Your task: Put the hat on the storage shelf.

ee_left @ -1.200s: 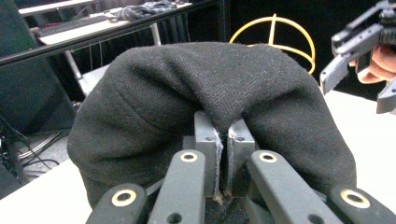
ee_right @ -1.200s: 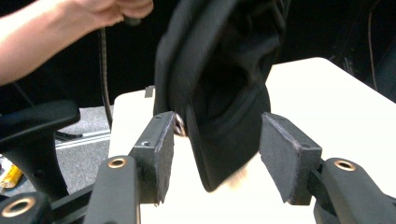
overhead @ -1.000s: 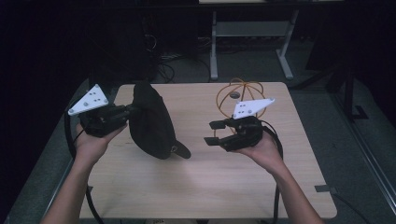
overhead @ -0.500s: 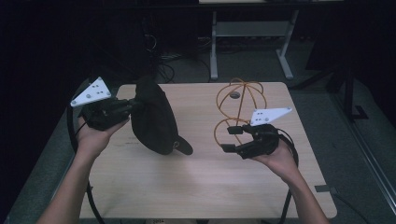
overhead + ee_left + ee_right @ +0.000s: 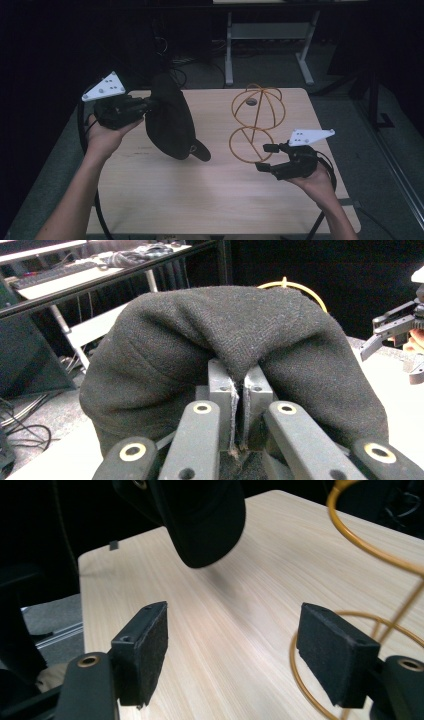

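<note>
A black cap (image 5: 170, 120) hangs above the left half of the wooden table (image 5: 210, 200), its brim (image 5: 200, 150) pointing down to the right. My left gripper (image 5: 150, 106) is shut on the cap's fabric; in the left gripper view the cloth (image 5: 235, 335) bulges over the closed jaws. A gold wire stand (image 5: 256, 122) made of rings rises at the table's middle right. My right gripper (image 5: 265, 157) is open, empty, just right of the stand's base ring. In the right gripper view the cap's brim (image 5: 205, 525) hangs ahead and the gold wire (image 5: 370, 545) curves at the right.
A white-legged desk frame (image 5: 265, 35) stands behind the table, with cables on the dark floor. A cable (image 5: 85, 150) trails from the left gripper down past the table's left edge. Bare wood lies at the table's front.
My right gripper has drawn back toward the near right, away from the wire stand. The left gripper with the cap has lifted slightly and shifted left.
</note>
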`<state>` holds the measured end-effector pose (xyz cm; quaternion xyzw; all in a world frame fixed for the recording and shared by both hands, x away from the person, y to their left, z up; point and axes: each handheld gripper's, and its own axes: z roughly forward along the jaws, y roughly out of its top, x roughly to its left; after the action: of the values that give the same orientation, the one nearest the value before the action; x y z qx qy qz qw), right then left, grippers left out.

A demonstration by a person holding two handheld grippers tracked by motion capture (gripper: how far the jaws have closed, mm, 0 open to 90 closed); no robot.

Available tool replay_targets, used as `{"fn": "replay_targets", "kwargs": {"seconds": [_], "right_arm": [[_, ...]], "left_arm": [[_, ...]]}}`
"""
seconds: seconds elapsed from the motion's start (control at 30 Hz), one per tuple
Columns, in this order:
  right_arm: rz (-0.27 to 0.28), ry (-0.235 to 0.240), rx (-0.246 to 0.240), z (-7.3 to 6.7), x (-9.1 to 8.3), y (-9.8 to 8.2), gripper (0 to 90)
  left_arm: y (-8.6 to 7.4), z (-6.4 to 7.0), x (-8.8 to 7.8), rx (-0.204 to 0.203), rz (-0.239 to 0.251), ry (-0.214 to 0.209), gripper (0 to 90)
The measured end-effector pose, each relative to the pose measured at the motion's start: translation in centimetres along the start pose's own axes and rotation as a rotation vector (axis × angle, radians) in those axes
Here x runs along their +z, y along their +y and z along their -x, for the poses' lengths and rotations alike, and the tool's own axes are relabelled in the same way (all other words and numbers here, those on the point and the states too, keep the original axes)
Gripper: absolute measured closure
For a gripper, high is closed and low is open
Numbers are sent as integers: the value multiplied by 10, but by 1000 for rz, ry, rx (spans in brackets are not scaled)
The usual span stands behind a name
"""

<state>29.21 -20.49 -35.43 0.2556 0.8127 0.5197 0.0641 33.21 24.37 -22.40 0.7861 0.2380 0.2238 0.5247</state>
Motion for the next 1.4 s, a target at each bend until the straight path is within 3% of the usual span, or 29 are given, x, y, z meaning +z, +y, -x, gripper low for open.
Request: {"fn": "replay_targets", "kwargs": {"seconds": [0.3, 0.5, 0.8, 1.2, 1.4], "right_arm": [[-6, -59, 32, 4, -13, -29, 274], [-26, -101, 79, 12, -21, -54, 268], [7, -148, 140, 22, -34, -82, 268], [8, -179, 157, 30, -37, -92, 256], [28, -191, 176, 31, -41, -96, 254]], "left_arm": [[12, -5, 16, 3, -3, -27, 867], [27, -7, 33, 13, -9, -51, 867], [52, -2, 62, 41, -17, -88, 867], [80, 2, 97, 68, -42, -137, 867], [93, 3, 115, 61, -54, -175, 867]]}}
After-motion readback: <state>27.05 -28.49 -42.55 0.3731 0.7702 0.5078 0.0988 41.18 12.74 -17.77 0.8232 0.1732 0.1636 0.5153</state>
